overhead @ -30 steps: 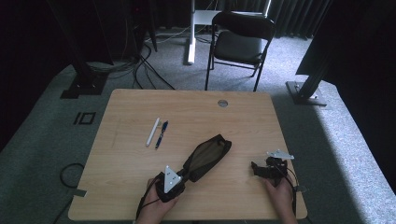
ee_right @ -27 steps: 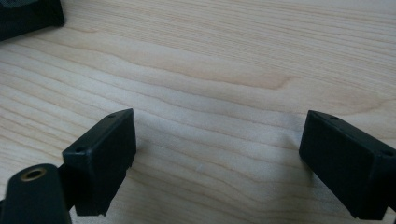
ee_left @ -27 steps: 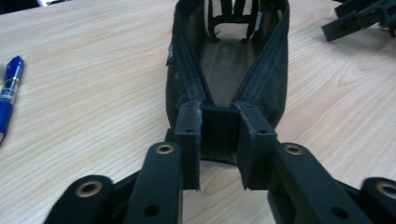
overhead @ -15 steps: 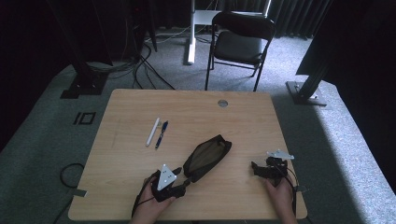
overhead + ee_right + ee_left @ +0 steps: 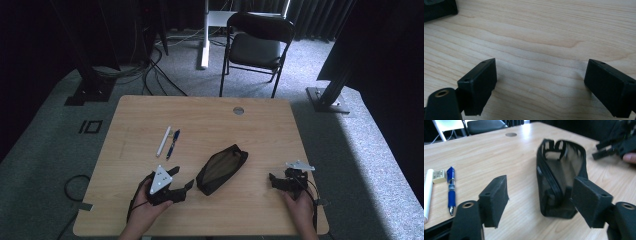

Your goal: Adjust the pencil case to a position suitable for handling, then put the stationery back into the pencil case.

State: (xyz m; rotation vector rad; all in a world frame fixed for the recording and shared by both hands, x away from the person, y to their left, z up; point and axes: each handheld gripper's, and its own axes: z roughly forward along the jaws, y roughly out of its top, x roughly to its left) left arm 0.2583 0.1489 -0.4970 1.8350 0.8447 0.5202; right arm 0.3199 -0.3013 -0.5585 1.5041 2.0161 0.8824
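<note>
At the bottom of the high view my left gripper (image 5: 181, 181) sits lower left of centre, its jaws spread apart and empty, pointing right toward the pouch (image 5: 221, 169). My right gripper (image 5: 274, 180) is at lower right, jaws also wide apart over bare table (image 5: 260, 130); in the right gripper view I see wood grain between them and a dark corner of the pouch (image 5: 439, 10) at upper left. The pouch lies at the centre, black mesh, unzipped and gaping, near the left jaws but not touching that I can tell. Further up, left of centre, a white pen (image 5: 163, 141) and a blue pen (image 5: 173, 143) lie side by side. Beyond the table stands a chair (image 5: 257, 47) at top centre.
</note>
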